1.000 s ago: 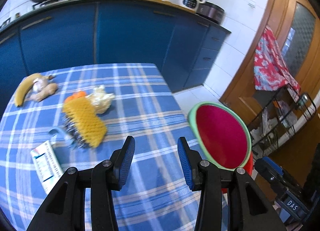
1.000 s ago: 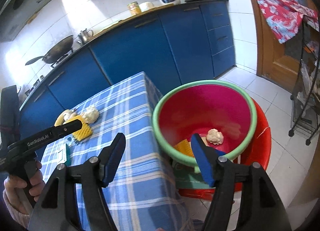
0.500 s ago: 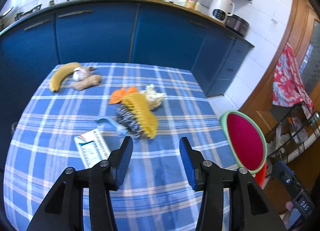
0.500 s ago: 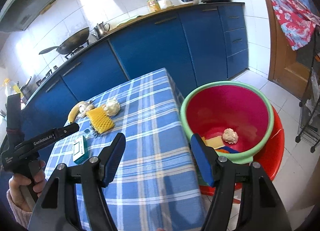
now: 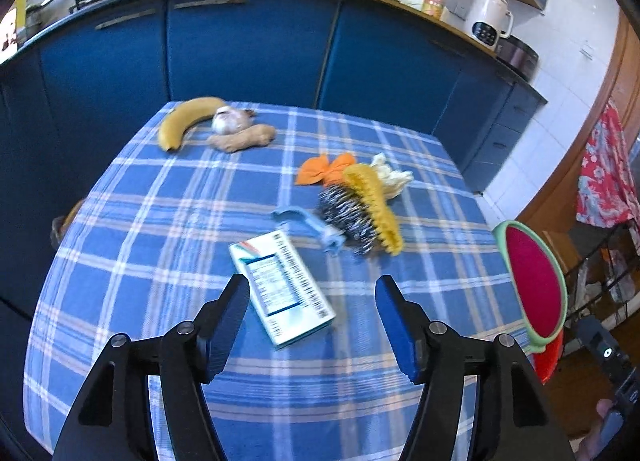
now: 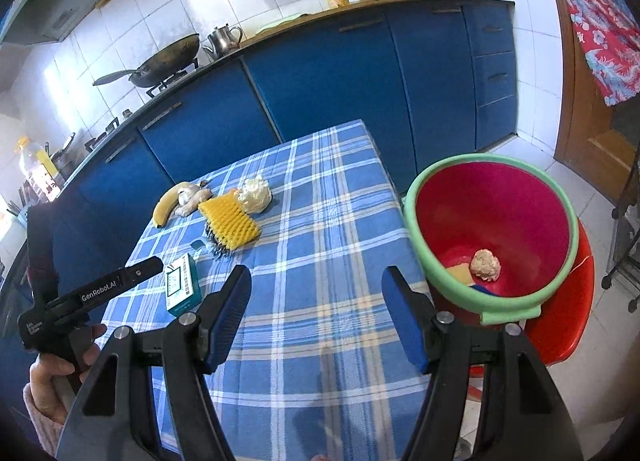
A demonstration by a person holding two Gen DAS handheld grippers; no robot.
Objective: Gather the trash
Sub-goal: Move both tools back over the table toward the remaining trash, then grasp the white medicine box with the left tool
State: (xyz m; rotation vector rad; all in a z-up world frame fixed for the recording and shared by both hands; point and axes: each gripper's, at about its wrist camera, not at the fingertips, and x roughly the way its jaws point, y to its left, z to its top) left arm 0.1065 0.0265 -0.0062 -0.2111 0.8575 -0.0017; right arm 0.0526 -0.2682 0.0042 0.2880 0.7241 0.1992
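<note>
A white-and-teal carton [image 5: 280,293] lies flat on the checked tablecloth [image 5: 160,221]. My left gripper [image 5: 312,301] hovers over it with its jaws opening; the carton shows between the fingers, and the pads do not touch it. Behind it lie a blue plastic piece [image 5: 308,225], a steel scourer [image 5: 348,217] under a yellow brush [image 5: 372,205], an orange scrap [image 5: 326,169] and crumpled white paper [image 5: 390,177]. My right gripper [image 6: 316,293] is open and empty above the table's near right part, beside the red bin [image 6: 492,205], which holds a paper ball [image 6: 485,264].
A banana [image 5: 184,121], garlic [image 5: 228,121] and ginger [image 5: 244,139] lie at the table's far left. Blue cabinets [image 5: 248,53] stand behind the table. The bin sits on a red stool [image 6: 568,301] off the right edge. A hand [image 6: 52,373] holds the left gripper.
My left gripper has swung left from the bin to over the carton, and its jaws have widened. The right gripper has drifted back, so the bin now sits further right in its view.
</note>
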